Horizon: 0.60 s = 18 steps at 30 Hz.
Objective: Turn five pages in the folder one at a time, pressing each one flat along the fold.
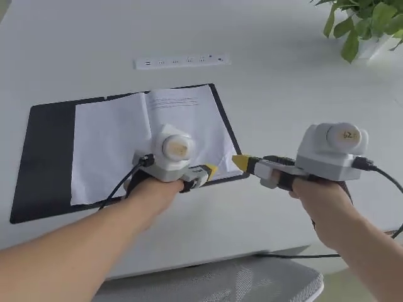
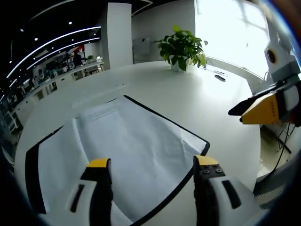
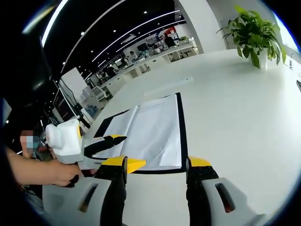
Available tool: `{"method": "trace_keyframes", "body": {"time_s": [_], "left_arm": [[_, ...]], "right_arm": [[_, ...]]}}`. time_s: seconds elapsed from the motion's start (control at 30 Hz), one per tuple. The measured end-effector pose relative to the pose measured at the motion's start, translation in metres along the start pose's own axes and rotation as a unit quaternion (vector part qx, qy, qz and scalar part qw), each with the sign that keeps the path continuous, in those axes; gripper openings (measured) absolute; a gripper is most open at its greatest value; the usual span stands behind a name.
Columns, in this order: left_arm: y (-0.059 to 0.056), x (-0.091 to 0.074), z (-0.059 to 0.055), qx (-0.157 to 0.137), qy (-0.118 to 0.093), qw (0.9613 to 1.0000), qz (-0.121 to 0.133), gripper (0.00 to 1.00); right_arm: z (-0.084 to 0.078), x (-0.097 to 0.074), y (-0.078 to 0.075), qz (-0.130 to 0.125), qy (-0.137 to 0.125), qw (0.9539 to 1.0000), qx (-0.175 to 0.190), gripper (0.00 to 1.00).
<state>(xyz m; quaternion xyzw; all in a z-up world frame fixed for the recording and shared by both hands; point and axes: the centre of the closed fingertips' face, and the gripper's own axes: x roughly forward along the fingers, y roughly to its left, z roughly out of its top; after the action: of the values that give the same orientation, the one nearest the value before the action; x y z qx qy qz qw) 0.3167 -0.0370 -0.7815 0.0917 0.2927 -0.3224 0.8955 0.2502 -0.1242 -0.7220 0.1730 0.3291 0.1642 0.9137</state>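
the folder (image 1: 47,157) is lying open at centre left of the head view while the left hand-held gripper (image 1: 203,173) and right hand-held gripper (image 1: 244,163) are hovering spread by its lower right corner, probably risking catching several pages (image 1: 182,126) together.

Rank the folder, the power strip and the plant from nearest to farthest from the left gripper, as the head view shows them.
1. folder: under the left gripper.
2. power strip: beyond the folder.
3. plant: far right corner.

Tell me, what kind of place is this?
Likely an open-plan office: a large white table with a power strip, a potted plant, and rows of desks under strip lights beyond.
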Motion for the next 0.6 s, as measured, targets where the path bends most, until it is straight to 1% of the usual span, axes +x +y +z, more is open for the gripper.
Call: {"method": "trace_keyframes", "body": {"time_s": [0.07, 0.1, 0.17, 0.33, 0.37, 0.4, 0.47, 0.53, 0.6], "left_arm": [[0.000, 0.003, -0.002, 0.001, 0.005, 1.0000, 0.004, 0.70], [0.000, 0.006, -0.004, 0.005, 0.007, 0.9999, 0.006, 0.70], [0.001, 0.010, -0.005, 0.008, 0.008, 0.9999, 0.011, 0.69], [0.001, 0.020, -0.006, 0.001, 0.009, 0.9998, 0.017, 0.69], [0.001, 0.021, -0.007, 0.001, 0.011, 0.9998, 0.017, 0.68], [0.000, 0.023, -0.009, 0.001, 0.012, 0.9998, 0.018, 0.68], [0.001, 0.025, -0.011, 0.004, 0.014, 0.9996, 0.022, 0.68], [0.001, 0.027, -0.012, 0.005, 0.013, 0.9995, 0.027, 0.67], [0.000, 0.027, -0.012, 0.013, 0.011, 0.9995, 0.025, 0.65]], "right_arm": [[-0.001, 0.001, -0.002, 0.000, 0.000, 1.0000, 0.002, 0.49], [-0.001, 0.003, -0.006, -0.001, 0.000, 1.0000, 0.004, 0.49], [-0.002, 0.005, -0.009, -0.001, -0.002, 1.0000, 0.007, 0.48], [-0.002, 0.008, -0.011, -0.001, 0.000, 0.9999, 0.011, 0.48], [-0.001, 0.008, -0.011, 0.000, -0.003, 0.9999, 0.010, 0.48], [-0.001, 0.008, -0.011, 0.000, -0.005, 0.9999, 0.010, 0.48], [-0.002, 0.010, -0.015, -0.001, -0.001, 0.9999, 0.013, 0.47], [-0.001, 0.011, -0.014, 0.000, -0.005, 0.9999, 0.012, 0.47], [-0.002, 0.012, -0.016, 0.000, -0.003, 0.9999, 0.012, 0.47]]}}
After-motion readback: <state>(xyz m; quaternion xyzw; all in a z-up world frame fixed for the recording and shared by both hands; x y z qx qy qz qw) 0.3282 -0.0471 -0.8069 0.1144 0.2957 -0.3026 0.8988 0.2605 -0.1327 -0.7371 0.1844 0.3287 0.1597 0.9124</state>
